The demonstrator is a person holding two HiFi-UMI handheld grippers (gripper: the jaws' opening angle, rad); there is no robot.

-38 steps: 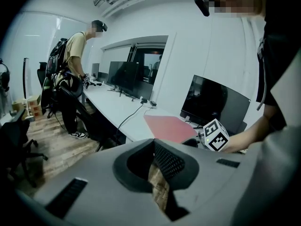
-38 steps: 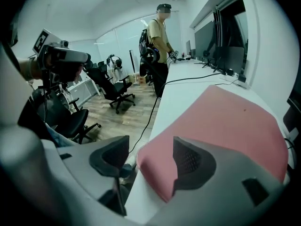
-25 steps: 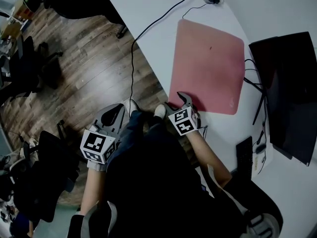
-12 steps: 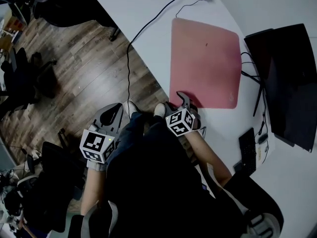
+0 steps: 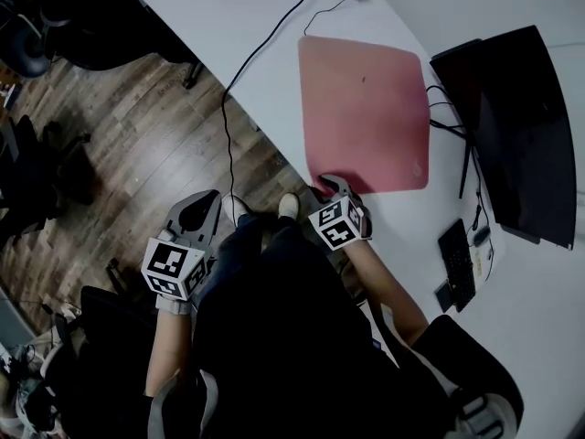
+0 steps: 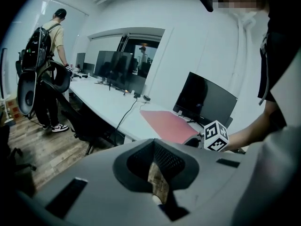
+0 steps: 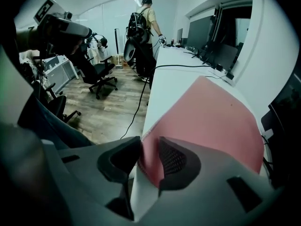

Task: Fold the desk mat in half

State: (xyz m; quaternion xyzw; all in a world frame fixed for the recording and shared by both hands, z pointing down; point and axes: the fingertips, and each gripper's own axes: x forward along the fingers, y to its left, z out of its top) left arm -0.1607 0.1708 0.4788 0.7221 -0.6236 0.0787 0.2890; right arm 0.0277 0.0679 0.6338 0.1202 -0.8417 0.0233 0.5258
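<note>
Right gripper (image 7: 149, 147), jaws closing, straddles thin, flat pink desk mat (image 7: 211, 112).

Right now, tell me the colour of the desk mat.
The desk mat is pink; the head view shows it best.

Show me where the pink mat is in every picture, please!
Head view: the pink mat lies top middle on the white desk, a corner at the right gripper.
Left gripper view: the pink mat is a thin strip, middle right.
Right gripper view: the pink mat fills the middle and right, a corner between the closing jaws.
Shared landmark: the black monitor next to the mat.
</note>
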